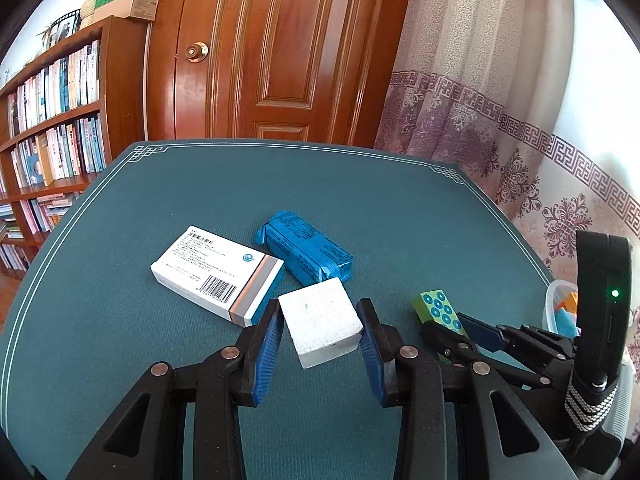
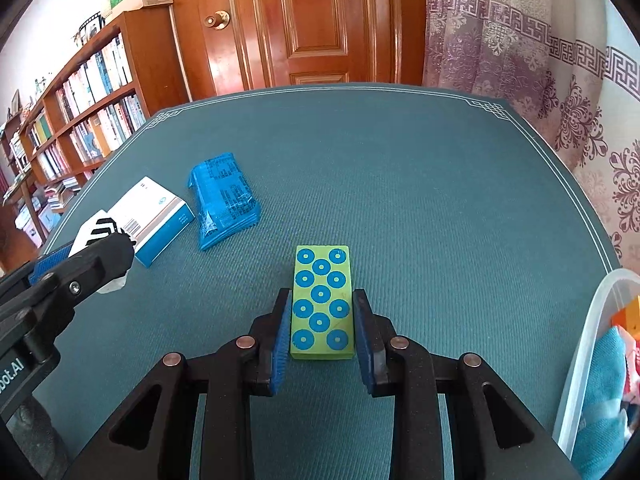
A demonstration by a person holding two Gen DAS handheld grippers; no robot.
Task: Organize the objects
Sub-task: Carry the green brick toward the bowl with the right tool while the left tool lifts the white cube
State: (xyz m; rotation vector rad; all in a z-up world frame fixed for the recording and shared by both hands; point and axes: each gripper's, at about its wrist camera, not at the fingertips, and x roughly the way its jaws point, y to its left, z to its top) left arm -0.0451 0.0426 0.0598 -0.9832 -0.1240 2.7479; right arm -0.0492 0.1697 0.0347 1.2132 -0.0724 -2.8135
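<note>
On the teal-covered table (image 1: 120,320), the left hand-held gripper (image 1: 320,320) brackets a white foam-like cube (image 1: 320,322), its blue pads at or just beside the cube's sides; whether they press it I cannot tell. The right hand-held gripper (image 2: 320,320) straddles a green rectangular block with blue rings (image 2: 322,300), narrow gaps showing. Farther left lie a white medicine carton (image 1: 218,272) and a blue foil packet (image 1: 306,252). A clear plastic bin (image 2: 588,360) sits near right.
</note>
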